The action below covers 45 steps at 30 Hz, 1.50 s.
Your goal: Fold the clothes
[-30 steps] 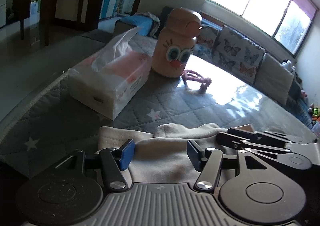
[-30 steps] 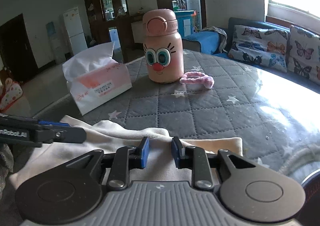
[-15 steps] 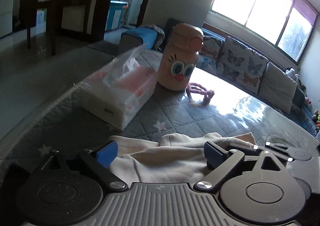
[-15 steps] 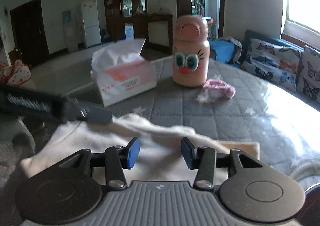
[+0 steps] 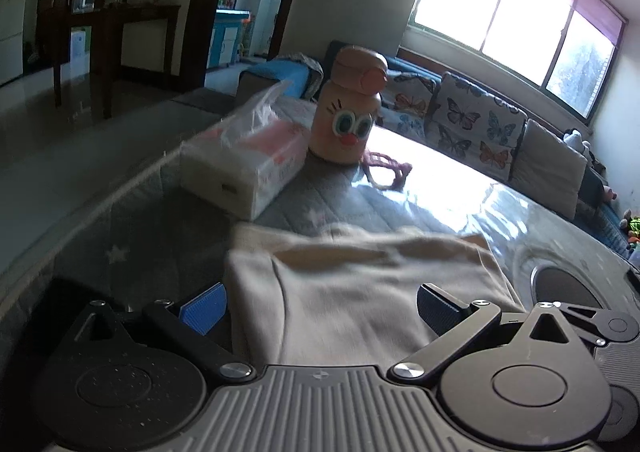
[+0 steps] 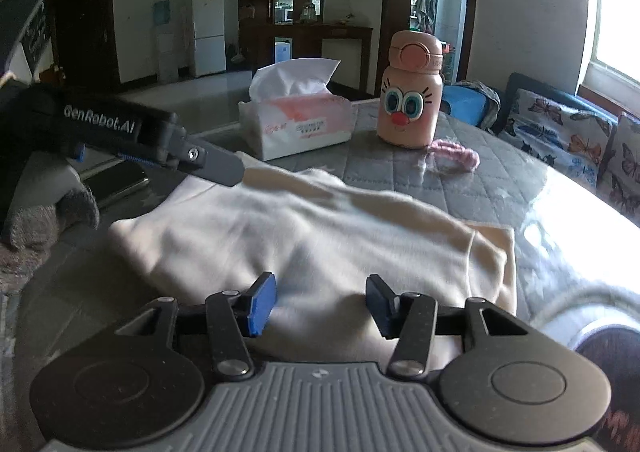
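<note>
One cream garment lies on one quilted table. On the table stand one tissue box and one pink bottle, with one pink hair band beside it. Two grippers appear: left gripper and right gripper, each with two fingers. Behind stand one fridge and four butterfly cushions.

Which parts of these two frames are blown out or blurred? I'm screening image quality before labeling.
Left wrist view: the window is blown out and glare washes the table behind the bottle; the cream garment is smeared by motion blur. Right wrist view: glare whitens the table's right edge, the garment is softly blurred, while the tissue box and bottle stay sharp.
</note>
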{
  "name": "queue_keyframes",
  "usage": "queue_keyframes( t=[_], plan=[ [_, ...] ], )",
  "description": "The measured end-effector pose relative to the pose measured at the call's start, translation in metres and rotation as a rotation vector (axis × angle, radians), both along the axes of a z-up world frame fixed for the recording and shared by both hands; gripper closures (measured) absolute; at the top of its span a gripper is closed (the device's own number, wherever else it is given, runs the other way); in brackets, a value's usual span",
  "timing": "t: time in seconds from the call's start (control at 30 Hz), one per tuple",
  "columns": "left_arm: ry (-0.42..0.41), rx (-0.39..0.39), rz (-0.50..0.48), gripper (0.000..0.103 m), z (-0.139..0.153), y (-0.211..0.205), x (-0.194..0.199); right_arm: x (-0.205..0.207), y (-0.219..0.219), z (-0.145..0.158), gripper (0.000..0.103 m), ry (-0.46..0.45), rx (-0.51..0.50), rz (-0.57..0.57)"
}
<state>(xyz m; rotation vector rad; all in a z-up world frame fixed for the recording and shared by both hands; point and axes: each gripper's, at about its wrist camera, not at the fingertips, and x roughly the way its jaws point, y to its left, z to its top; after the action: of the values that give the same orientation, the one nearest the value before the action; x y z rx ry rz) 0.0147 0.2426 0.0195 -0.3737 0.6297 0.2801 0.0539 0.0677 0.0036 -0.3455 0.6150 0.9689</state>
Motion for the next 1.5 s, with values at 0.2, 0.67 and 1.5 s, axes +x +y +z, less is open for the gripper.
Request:
queue_keyframes(
  t=[0.2, 0.67, 1.5],
  plan=[
    [0.024, 0.044, 0.041, 0.000, -0.005, -0.016, -0.022, -0.014, -0.019, -0.003, 0.035, -0.011, 0.010, -0.023],
    [0.113, 0.093, 0.139, 0.000, -0.032, -0.013, -0.029, -0.002, -0.045, -0.008, 0.026, 0.071, 0.065, -0.108],
    [0.116, 0.112, 0.073, 0.000, -0.025, -0.062, -0.055, -0.033, -0.081, 0.000, 0.000, 0.055, 0.108, -0.187]
  ],
)
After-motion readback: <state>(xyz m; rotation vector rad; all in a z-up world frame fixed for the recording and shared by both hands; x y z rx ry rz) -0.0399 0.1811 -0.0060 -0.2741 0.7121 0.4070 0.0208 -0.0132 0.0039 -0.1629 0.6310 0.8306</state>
